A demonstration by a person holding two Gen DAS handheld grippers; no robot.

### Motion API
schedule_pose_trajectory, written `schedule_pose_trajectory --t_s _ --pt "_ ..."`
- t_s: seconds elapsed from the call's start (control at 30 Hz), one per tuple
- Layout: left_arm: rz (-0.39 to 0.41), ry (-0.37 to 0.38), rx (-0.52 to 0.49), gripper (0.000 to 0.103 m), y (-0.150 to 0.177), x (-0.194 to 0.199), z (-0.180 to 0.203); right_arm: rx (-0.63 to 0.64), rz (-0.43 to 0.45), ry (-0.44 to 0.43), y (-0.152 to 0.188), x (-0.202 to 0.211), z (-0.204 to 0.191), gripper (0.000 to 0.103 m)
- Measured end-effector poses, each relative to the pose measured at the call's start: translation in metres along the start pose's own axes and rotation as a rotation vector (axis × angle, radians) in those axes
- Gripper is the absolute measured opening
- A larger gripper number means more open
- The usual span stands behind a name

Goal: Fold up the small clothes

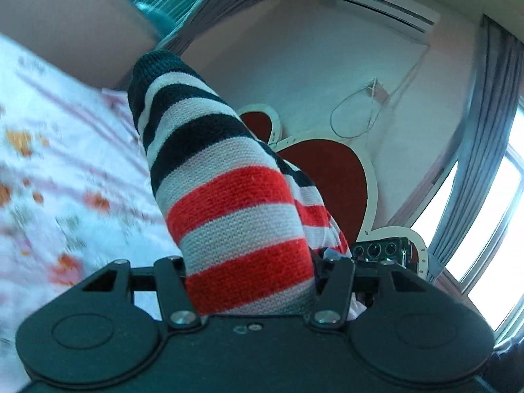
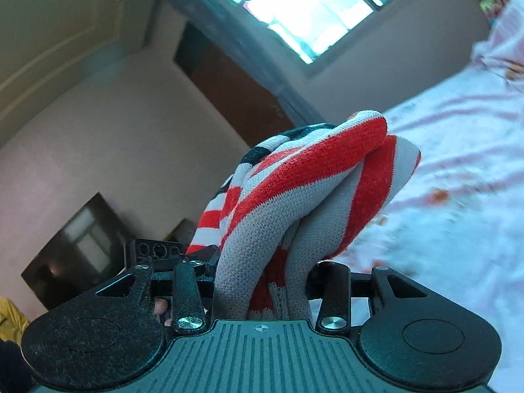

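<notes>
No writing is legible. The left gripper pinches a red, white and navy striped knitted garment, rising toward 11 o'clock over the floral bedsheet. The right gripper clamps a bunched fold of it, leaning toward 1 o'clock.

Your right hand-held gripper fills the lower frame, black linkage arms either side, jaws clamped on a bunched striped knit garment: red, pale grey-white and dark bands, folded over itself and rising from between the jaws. Beside it at lower left you see part of a second black device with round sockets. To your right lies a bed under a white, floral-printed sheet, blurred. Behind: a pinkish wall, a bright window, a dark door, a dark screen at left.
</notes>
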State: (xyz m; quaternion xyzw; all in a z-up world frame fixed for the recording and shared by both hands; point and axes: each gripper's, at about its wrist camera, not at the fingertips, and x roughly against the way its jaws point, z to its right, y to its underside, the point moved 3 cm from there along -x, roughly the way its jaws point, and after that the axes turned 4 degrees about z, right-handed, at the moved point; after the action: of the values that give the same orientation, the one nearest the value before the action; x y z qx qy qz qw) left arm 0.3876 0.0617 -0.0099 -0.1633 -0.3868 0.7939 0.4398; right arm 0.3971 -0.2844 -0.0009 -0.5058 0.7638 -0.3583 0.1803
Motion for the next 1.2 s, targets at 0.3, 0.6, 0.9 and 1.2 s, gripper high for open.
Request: schedule_pose_trajectory --t_s 0.3,0.6,0.9,1.2 --pt "-0.006 -0.078 0.066 0.054 -0.001 0.027 -0.047 -0.104 -0.029 -0.005 0.015 -0.051 0.026 0.042" --pt "-0.180 -0.350 0.266 0.065 0.054 0.004 -0.171 -0.462 -0.138 0.304 0.080 -0.086 0.174 0.065" --pt "-0.164 -0.272 0.273 0.081 0.094 0.054 -0.134 -0.417 -0.168 0.164 0.121 -0.022 0.156 0.083" --pt "-0.204 -0.282 0.358 0.054 0.086 0.058 -0.135 -0.341 -0.271 0.251 0.135 -0.039 0.121 0.031"
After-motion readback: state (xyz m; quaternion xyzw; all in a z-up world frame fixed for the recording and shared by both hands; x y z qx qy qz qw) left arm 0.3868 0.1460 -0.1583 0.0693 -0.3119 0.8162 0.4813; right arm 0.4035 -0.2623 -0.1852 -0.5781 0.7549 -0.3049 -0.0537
